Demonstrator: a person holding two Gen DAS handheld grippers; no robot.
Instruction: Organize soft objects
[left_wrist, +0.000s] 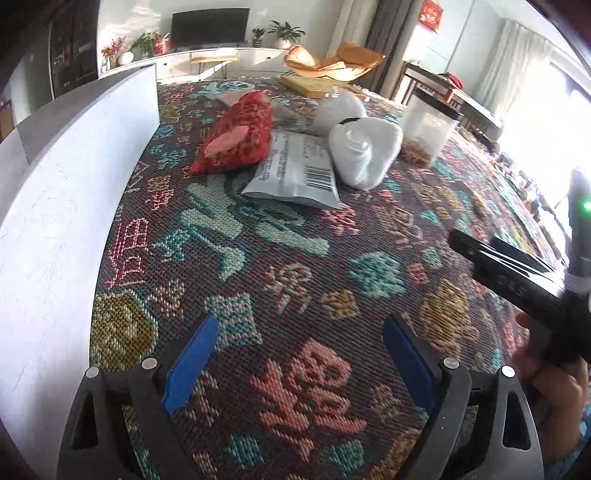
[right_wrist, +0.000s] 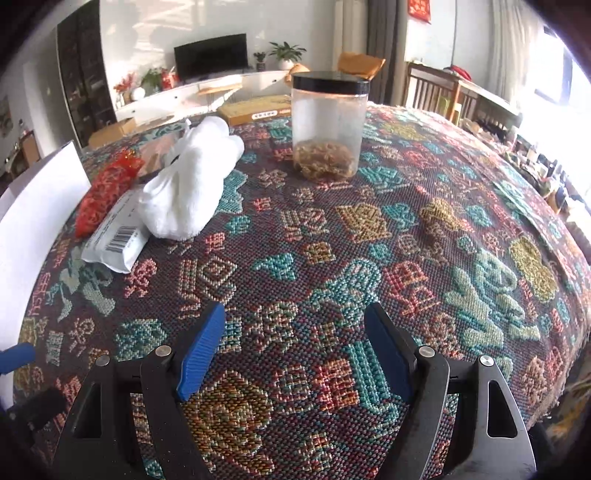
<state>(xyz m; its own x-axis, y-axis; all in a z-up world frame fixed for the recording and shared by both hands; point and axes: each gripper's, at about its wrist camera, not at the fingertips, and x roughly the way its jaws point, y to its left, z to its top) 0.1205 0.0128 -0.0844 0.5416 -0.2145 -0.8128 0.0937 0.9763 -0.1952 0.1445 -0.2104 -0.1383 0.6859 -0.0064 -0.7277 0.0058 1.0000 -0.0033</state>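
White panel: a pale board (left_wrist: 74, 177) stands along the left edge of the woven patterned cloth (left_wrist: 295, 266).
Red bag: a red mesh bag (left_wrist: 236, 136) lies far up the cloth, its right side overlapping the grey packet.
Grey packet: a flat grey mailer with a barcode (left_wrist: 295, 170) lies between the red bag and the white bundle, touching both.
White bundle: two rolled white soft pieces (right_wrist: 192, 173) lie together, the nearer one resting on the packet's corner.
Jar: a clear jar with a black lid (right_wrist: 328, 125) stands upright, apart from the bundle, brownish stuff at its bottom.
My left gripper (left_wrist: 295, 365): blue pads spread wide, only cloth between them.
My right gripper (right_wrist: 295, 350): pads also apart, holding nothing, well short of the soft things.
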